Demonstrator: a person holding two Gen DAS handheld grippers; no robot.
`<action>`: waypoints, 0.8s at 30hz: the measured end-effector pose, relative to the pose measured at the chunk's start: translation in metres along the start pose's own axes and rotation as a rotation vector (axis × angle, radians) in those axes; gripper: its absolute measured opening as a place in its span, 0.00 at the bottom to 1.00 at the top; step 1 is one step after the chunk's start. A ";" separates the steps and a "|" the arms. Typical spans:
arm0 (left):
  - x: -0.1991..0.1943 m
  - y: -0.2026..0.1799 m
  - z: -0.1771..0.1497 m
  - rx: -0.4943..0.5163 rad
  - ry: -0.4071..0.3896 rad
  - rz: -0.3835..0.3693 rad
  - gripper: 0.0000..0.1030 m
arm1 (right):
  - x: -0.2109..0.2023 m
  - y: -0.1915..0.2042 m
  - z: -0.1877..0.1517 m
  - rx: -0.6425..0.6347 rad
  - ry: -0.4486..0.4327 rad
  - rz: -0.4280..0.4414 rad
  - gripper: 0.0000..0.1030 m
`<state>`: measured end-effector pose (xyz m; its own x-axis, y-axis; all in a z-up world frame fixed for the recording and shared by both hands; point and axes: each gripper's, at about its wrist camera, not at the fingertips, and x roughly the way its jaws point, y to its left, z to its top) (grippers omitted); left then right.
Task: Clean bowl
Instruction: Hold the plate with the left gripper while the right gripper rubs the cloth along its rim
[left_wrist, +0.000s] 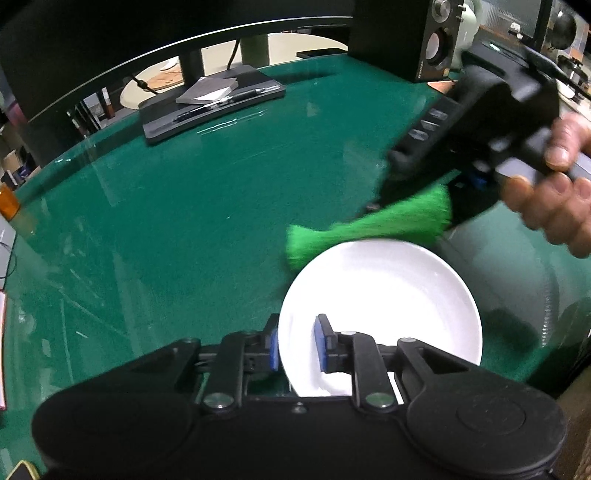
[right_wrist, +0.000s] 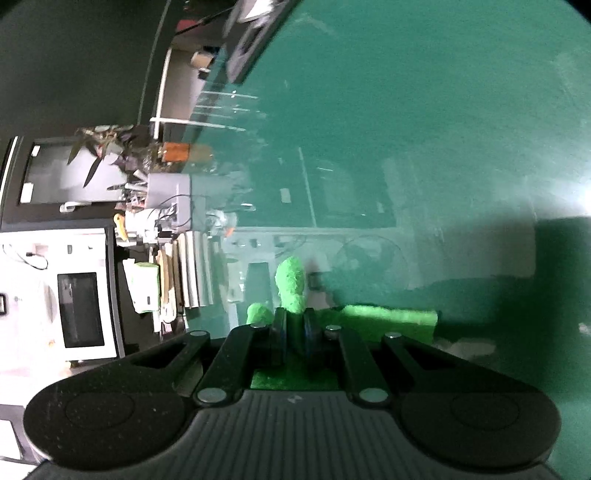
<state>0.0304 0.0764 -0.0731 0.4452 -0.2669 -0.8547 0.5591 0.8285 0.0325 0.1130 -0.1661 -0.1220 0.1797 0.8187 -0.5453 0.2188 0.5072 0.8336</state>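
Bowl: lower centre of left wrist view, on green table.

Left gripper: jaws narrow, straddling near rim; contact unclear.

Right gripper: closed on green cloth, hanging at bowl's far rim, upper right.

Step, judged: brace rim firmly, then sweep cloth around inside.

Bowl: white, glossy, shallow, round. Cloth: fuzzy, limp. Table: reflective.
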 end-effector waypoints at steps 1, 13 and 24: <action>0.001 0.000 0.000 0.006 -0.002 -0.001 0.22 | -0.007 -0.006 -0.003 0.014 0.003 -0.007 0.10; 0.004 -0.003 0.001 0.040 0.011 -0.003 0.24 | 0.037 0.020 0.010 -0.046 0.033 0.021 0.10; 0.012 -0.001 0.009 0.055 -0.002 -0.030 0.29 | -0.021 -0.029 -0.027 0.071 0.012 -0.035 0.09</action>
<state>0.0418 0.0677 -0.0784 0.4287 -0.2925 -0.8548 0.6099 0.7917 0.0350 0.0770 -0.1905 -0.1320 0.1594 0.8040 -0.5728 0.2922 0.5158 0.8053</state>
